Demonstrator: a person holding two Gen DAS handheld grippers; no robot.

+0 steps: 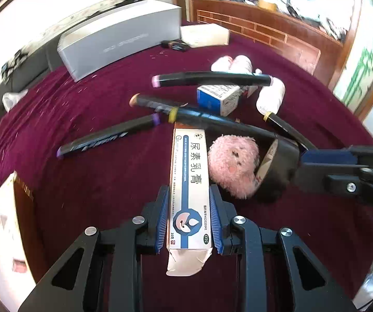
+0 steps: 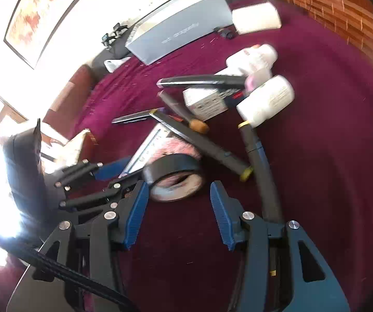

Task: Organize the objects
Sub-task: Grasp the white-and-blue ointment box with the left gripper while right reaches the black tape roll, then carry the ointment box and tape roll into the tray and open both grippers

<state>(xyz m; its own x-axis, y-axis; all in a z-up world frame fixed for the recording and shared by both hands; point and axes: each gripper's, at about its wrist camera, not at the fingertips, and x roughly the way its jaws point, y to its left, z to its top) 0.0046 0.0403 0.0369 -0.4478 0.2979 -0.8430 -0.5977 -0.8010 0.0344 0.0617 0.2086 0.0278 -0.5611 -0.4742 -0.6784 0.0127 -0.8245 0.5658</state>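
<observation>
My left gripper (image 1: 189, 195) is shut on a long white and blue ointment box (image 1: 189, 182), which lies lengthwise between the blue pads. A pink plush toy (image 1: 233, 163) and a black tape roll (image 1: 277, 166) lie just right of the box. My right gripper (image 2: 178, 189) is open, with the tape roll (image 2: 176, 176) just beyond its fingertips. Several black markers (image 1: 210, 79) lie scattered on the maroon cloth. A small blue and white box (image 1: 217, 96) and white bottles (image 2: 267, 101) lie farther off.
A long grey box (image 1: 119, 36) and a cream box (image 1: 204, 35) stand at the far side of the table. A wooden cabinet (image 1: 259, 28) runs behind. A light box (image 1: 1, 228) sits at the left edge.
</observation>
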